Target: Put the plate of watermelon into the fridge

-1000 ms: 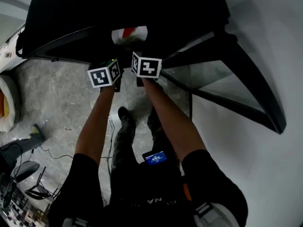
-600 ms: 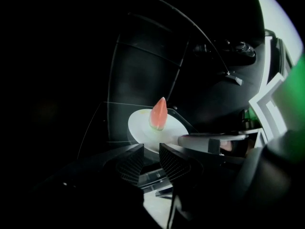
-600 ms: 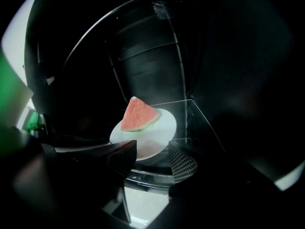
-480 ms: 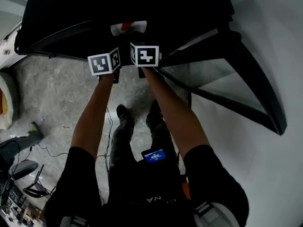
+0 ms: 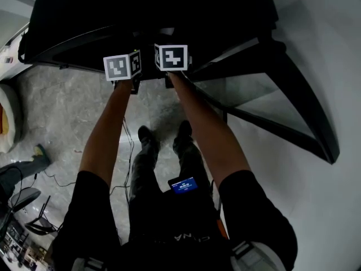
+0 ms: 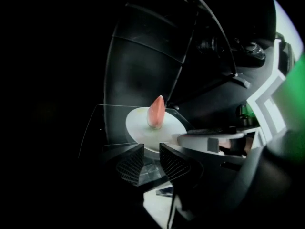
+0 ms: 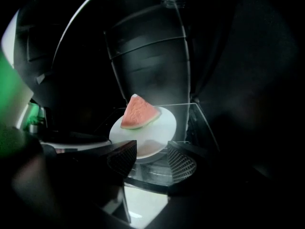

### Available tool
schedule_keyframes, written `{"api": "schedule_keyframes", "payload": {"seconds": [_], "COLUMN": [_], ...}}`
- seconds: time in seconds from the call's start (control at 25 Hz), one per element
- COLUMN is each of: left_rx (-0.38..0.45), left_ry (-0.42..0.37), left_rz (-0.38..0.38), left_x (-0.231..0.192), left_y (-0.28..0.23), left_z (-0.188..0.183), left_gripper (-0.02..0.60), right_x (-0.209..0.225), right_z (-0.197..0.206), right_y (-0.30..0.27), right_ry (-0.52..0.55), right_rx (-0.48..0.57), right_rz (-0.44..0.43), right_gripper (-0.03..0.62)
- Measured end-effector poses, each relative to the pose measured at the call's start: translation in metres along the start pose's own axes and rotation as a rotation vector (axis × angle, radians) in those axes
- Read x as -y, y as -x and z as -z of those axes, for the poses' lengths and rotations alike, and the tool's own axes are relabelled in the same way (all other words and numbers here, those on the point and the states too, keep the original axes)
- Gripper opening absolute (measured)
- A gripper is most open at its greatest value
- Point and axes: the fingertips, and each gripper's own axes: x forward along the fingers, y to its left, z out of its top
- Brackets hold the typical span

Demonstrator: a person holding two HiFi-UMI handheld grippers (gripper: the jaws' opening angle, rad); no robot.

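Round white plate [image 7: 157,128] with 1 red, green-rinded watermelon wedge [image 7: 138,114], on a glass shelf [image 7: 190,123]. Left gripper [image 6: 151,149] and right gripper [image 7: 151,147] spread at its near rim, pinching nothing.

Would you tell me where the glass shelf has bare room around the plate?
The glass shelf is bare left of the plate and in a strip on its right. The front is crowded: the left gripper and right gripper sit at the plate's rim.
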Motion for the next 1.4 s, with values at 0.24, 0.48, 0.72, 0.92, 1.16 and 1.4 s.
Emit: {"api": "schedule_keyframes", "payload": {"seconds": [0.24,0.48,0.72,0.92,1.16,1.4], "left_rx": [0.068,0.168,0.257,0.279,0.398,0.388], "left_ry": [0.014,-0.007,-0.070,-0.160,-0.081,-0.089], "left_rz": [0.108,0.204,0.314,0.403,0.524,0.503], "left_x": [0.029,0.065,0.112,0.139,0.176,0.177], "left_y": [0.032,0.094,0.158,0.193,0.239,0.250], "left_z": [-0.004,-0.026,-0.049,-0.055,-0.044,-0.023], "left_gripper": [0.104,0.068,0.014,0.012,0.014,0.014], "right_x": [-0.012,-0.044,-0.053,-0.074,-0.075,-0.070], "right_z": [-0.010,-0.032,-0.051,-0.057,-0.024,-0.009], "right_y": [0.033,0.095,0.166,0.200,0.250,0.264], "right_ry": [0.051,0.024,-0.014,0.004,0.021,0.053], "right_rx": [0.066,0.132,0.178,0.171,0.189,0.215], "right_rz": [-0.026,-0.150,-0.211,-0.284,-0.328,-0.322], "right_gripper": [0.195,0.189,0.074,0.043,0.027,0.025]}}
